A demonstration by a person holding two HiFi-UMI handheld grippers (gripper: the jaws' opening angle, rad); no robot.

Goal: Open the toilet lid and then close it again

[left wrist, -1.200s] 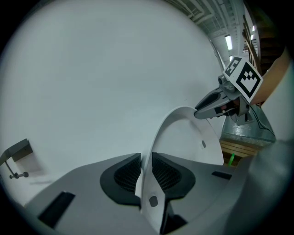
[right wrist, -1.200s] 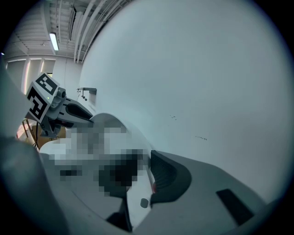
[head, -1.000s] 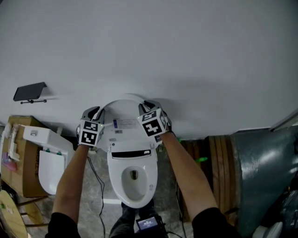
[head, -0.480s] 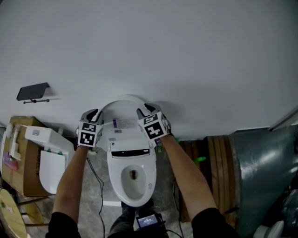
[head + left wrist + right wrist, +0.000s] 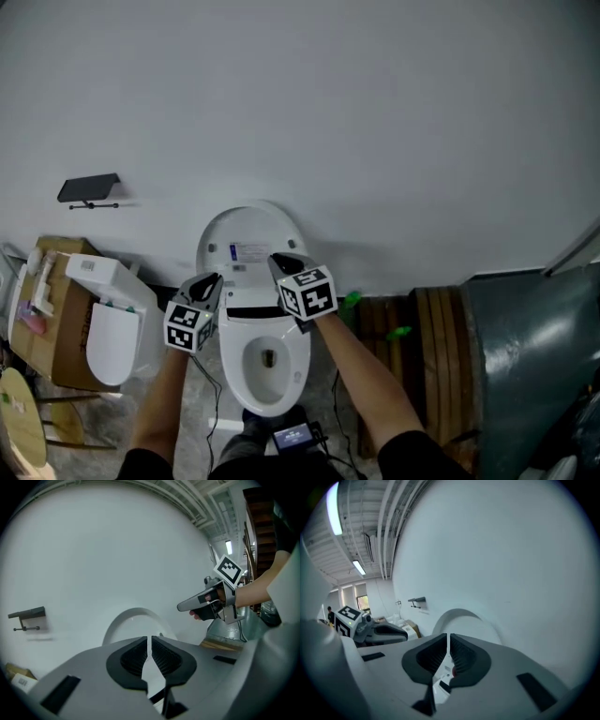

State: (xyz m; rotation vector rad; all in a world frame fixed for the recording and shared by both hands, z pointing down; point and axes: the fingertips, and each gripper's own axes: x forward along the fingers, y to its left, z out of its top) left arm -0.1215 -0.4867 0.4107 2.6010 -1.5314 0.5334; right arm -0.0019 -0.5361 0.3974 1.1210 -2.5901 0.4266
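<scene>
lid up against the wall, both grippers free, closing comes next

the white oval plastic toilet lid stands upright in the middle of the head view. it leans back on the pale grey wall, with a small printed label on its inner face. below it the white seat ring and the open bowl lie uncovered. my left gripper is off the lid's lower left. my right gripper is in front of its lower edge. both look apart from the lid. both pairs of jaws have just been closing and now stand almost together, only a thin slit between the pads, nothing in either. i judge the opening half done. the next move calls for reaching to the lid's top rim, tipping it forward off the wall and lowering it slowly, so it doesn't slam onto the seat.
</scene>
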